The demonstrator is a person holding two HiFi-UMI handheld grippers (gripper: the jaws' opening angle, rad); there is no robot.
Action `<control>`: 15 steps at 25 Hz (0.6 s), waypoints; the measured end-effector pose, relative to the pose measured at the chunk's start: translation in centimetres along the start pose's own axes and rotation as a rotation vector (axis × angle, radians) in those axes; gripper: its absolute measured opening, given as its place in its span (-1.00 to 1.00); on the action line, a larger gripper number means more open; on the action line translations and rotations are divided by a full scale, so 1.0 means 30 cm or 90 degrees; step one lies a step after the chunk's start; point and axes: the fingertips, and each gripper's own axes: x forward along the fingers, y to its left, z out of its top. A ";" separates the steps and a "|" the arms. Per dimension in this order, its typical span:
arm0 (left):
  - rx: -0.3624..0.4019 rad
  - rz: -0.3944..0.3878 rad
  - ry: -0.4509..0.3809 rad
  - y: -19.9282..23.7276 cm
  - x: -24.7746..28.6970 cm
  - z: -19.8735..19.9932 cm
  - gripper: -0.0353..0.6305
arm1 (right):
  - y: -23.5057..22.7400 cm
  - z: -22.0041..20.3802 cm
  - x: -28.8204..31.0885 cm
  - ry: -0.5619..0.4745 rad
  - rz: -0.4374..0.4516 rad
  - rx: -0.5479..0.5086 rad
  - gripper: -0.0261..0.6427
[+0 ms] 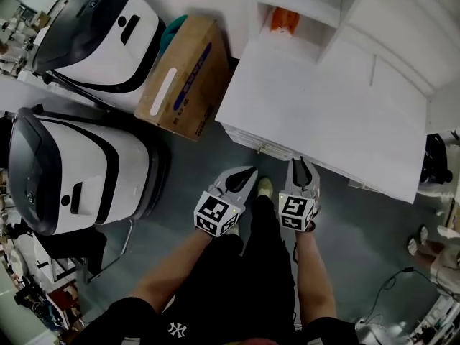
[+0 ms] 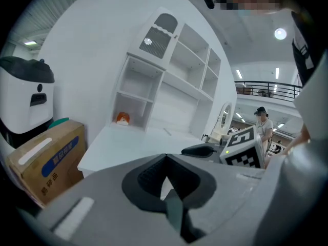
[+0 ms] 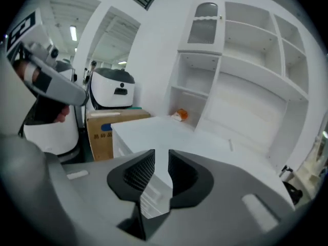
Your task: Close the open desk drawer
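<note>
The white desk (image 1: 309, 99) with a shelf hutch fills the upper right of the head view. Drawer fronts (image 1: 248, 139) with a small knob (image 1: 261, 148) show under its near edge; I cannot tell how far any drawer stands out. My left gripper (image 1: 250, 171) is just in front of that edge, with its tips touching and nothing held. My right gripper (image 1: 302, 162) is beside it and closer to the desk, its jaws a narrow gap apart and empty. In the right gripper view the drawer fronts (image 3: 154, 199) show through the gap.
A cardboard box (image 1: 183, 77) leans at the desk's left end. Two large white-and-black machines (image 1: 100, 24) (image 1: 79, 171) stand further left. A small orange object (image 1: 284, 20) sits in a hutch shelf. A cable (image 1: 388, 286) lies on the grey floor at the right. A person (image 2: 262, 124) stands far off.
</note>
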 end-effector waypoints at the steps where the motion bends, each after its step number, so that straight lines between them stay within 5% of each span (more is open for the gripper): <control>1: 0.001 0.000 -0.003 -0.010 -0.011 0.017 -0.89 | -0.002 0.034 -0.024 -0.009 0.008 0.018 -0.62; 9: 0.000 -0.004 -0.024 -0.069 -0.134 0.145 -0.89 | 0.069 0.251 -0.208 -0.066 0.112 0.214 -0.85; 15: -0.001 -0.003 -0.038 -0.111 -0.253 0.257 -0.89 | 0.182 0.445 -0.364 -0.125 0.201 0.259 -0.85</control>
